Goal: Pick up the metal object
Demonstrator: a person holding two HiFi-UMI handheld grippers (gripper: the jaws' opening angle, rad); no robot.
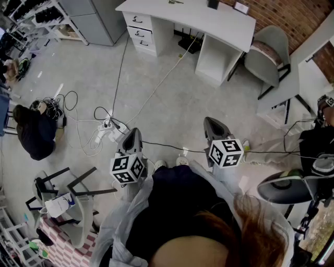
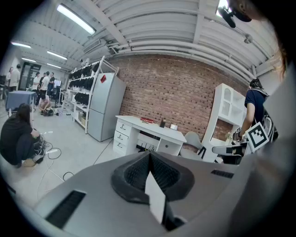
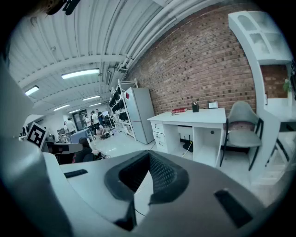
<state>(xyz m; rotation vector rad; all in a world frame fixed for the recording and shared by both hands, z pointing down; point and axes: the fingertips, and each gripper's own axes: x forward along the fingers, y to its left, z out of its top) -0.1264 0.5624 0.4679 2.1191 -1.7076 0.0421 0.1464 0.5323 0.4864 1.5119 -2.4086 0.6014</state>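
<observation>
Standing on a grey floor [image 1: 172, 99], holding the left gripper [image 1: 133, 130] and the right gripper [image 1: 211, 121] out in front, side by side and apart, both pointing away from the body. On each, just behind the grey shell, a cube with square markers, turned up toward the head.

Along the left gripper, with jaws pressed together at the tips and nothing pinched between the dark ribbed pads [image 2: 163, 175]. Along the right gripper, the same: pressed together, tips meeting, empty.

No telling where the metal object is; not made out in any view.

Ahead of the grippers, a white table [image 1: 209, 21] with drawers, set against a brick wall [image 1: 292, 15], carrying a few small items too small to tell. To the right of the table, a grey chair [image 1: 266, 55]. To its left, a grey fridge [image 2: 105, 109] and a rack of shelves [image 2: 83, 88].

Across the floor, a cable [image 1: 156, 88] running from under the table toward a power strip [image 1: 107, 126], near the tip of the left gripper. Further left, a person [image 1: 35, 134] in dark clothes, crouching beside a tangle of wires.
</observation>
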